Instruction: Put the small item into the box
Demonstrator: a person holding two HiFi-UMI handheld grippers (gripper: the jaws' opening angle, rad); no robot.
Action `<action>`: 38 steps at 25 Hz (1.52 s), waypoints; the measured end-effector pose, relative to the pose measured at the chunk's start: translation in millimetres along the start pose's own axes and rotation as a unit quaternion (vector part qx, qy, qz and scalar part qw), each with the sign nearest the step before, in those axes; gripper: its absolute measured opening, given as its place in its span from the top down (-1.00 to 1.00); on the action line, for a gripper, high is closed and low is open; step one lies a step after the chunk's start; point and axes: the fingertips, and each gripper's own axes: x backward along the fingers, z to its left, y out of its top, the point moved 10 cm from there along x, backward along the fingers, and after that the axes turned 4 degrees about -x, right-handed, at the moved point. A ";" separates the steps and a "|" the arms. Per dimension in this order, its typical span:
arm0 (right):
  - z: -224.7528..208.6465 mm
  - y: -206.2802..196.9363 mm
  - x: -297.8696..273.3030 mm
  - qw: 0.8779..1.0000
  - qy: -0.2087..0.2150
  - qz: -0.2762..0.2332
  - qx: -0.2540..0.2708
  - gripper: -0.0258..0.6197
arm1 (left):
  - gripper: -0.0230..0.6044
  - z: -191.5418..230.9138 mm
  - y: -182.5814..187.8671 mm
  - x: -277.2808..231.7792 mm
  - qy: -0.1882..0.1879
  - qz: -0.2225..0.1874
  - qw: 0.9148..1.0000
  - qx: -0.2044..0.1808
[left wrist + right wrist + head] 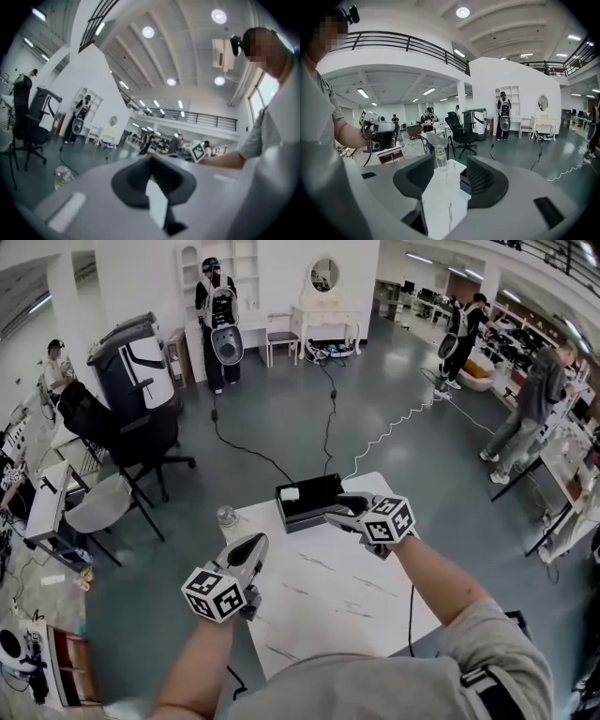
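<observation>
An open black box (314, 497) stands at the far edge of the white marble table (328, 596). A small white item (290, 493) lies inside it at its left end. My right gripper (339, 509) hovers just right of the box's near edge, open, with nothing between its fingers. In the right gripper view a corner of the box (464, 180) shows beside the right pad (485, 180). My left gripper (253, 544) is over the table's left part, shut and holding nothing; in the left gripper view its pads (140, 180) meet at the tip.
A clear plastic bottle (227, 517) stands at the table's far left corner, left of the box. Beyond the table are a black office chair (131, 442), cables on the grey floor (328, 418) and several people standing about.
</observation>
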 end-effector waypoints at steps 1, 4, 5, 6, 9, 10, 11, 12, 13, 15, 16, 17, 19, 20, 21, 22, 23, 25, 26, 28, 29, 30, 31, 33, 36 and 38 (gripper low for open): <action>1.9 -2.2 6.9 1.000 0.001 -0.002 -0.002 0.25 | 0.91 -5.7 0.3 0.6 0.001 0.001 1.000 -0.001; 4.0 -8.9 33.1 1.000 0.006 -0.011 -0.009 0.29 | 0.91 -27.9 1.3 2.1 0.009 0.000 1.000 0.001; 3.2 -10.1 42.0 1.000 0.008 -0.015 -0.009 0.32 | 0.91 -35.8 1.6 2.1 0.014 -0.001 1.000 0.000; 2.0 -11.1 50.5 1.000 0.011 -0.018 -0.008 0.36 | 0.91 -43.4 1.8 1.9 0.019 -0.002 1.000 -0.002; -2.8 -18.3 75.0 0.999 0.023 -0.023 0.000 0.45 | 0.91 -67.7 -1.2 1.1 0.042 -0.005 0.999 -0.007; -5.2 -23.0 83.7 0.999 0.027 -0.024 0.000 0.47 | 0.91 -76.7 -4.3 0.5 0.051 -0.007 0.999 -0.006; -8.1 -27.9 92.8 0.999 0.032 -0.026 -0.002 0.49 | 0.91 -86.0 -7.9 -0.6 0.061 -0.011 0.998 -0.002; -11.2 -31.9 102.1 0.999 0.037 -0.029 -0.004 0.50 | 0.91 -95.4 -11.2 -2.2 0.070 -0.015 0.997 0.002; -14.1 -34.6 111.6 0.999 0.041 -0.032 -0.006 0.53 | 0.91 -105.3 -13.7 -4.1 0.079 -0.020 0.997 0.006; -17.5 -38.3 130.1 0.998 0.052 -0.037 -0.008 0.56 | 0.91 -126.6 -17.1 -7.8 0.093 -0.028 0.995 0.010; -18.2 -40.1 139.0 0.998 0.058 -0.038 -0.008 0.58 | 0.91 -137.4 -18.4 -9.5 0.100 -0.030 0.995 0.009; -18.6 -41.8 147.5 0.997 0.064 -0.040 -0.007 0.59 | 0.91 -148.0 -19.2 -11.1 0.106 -0.031 0.994 0.007; -19.2 -44.7 163.6 0.996 0.075 -0.044 -0.004 0.61 | 0.91 -168.5 -19.6 -14.1 0.116 -0.033 0.993 0.000; -19.5 -46.0 171.1 0.996 0.081 -0.046 -0.001 0.62 | 0.91 -178.5 -19.4 -15.3 0.120 -0.035 0.992 -0.003; -20.0 -47.3 178.4 0.995 0.086 -0.049 0.000 0.63 | 0.91 -188.4 -19.3 -16.3 0.124 -0.037 0.992 -0.006; -20.3 -48.8 185.1 0.995 0.091 -0.051 0.001 0.65 | 0.91 -198.2 -19.2 -16.9 0.128 -0.039 0.991 -0.008; -20.6 -50.4 191.3 0.994 0.095 -0.053 0.001 0.66 | 0.91 -207.7 -19.4 -16.9 0.132 -0.041 0.990 -0.010; -20.7 -53.7 201.1 0.993 0.104 -0.055 0.000 0.69 | 0.91 -225.4 -20.7 -15.0 0.140 -0.042 0.989 -0.013; -20.1 -56.3 205.3 0.993 0.108 -0.057 0.000 0.71 | 0.91 -233.4 -22.1 -13.0 0.145 -0.042 0.988 -0.013; -18.9 -64.0 214.0 0.991 0.117 -0.060 -0.002 0.76 | 0.91 -247.5 -26.1 -8.1 0.152 -0.040 0.987 -0.012; -19.0 -68.4 218.7 0.991 0.121 -0.063 -0.005 0.79 | 0.91 -253.5 -27.7 -6.0 0.154 -0.039 0.987 -0.012; -19.7 -72.5 223.4 0.990 0.122 -0.066 -0.009 0.81 | 0.91 -258.7 -28.9 -4.3 0.155 -0.038 0.987 -0.014; -20.6 -76.1 227.6 0.990 0.120 -0.070 -0.015 0.83 | 0.91 -262.9 -29.7 -2.5 0.154 -0.037 0.987 -0.016; -20.4 -82.2 233.3 0.990 0.115 -0.077 -0.032 0.86 | 0.91 -267.4 -30.2 2.5 0.149 -0.037 0.988 -0.020; -9.9 -89.3 234.9 0.989 0.110 -0.088 -0.052 0.89 | 0.91 -263.1 -30.1 15.4 0.134 -0.041 0.990 -0.022; 1.7 -89.5 233.3 0.988 0.106 -0.096 -0.054 0.89 | 0.91 -254.3 -29.2 24.6 0.122 -0.041 0.991 -0.021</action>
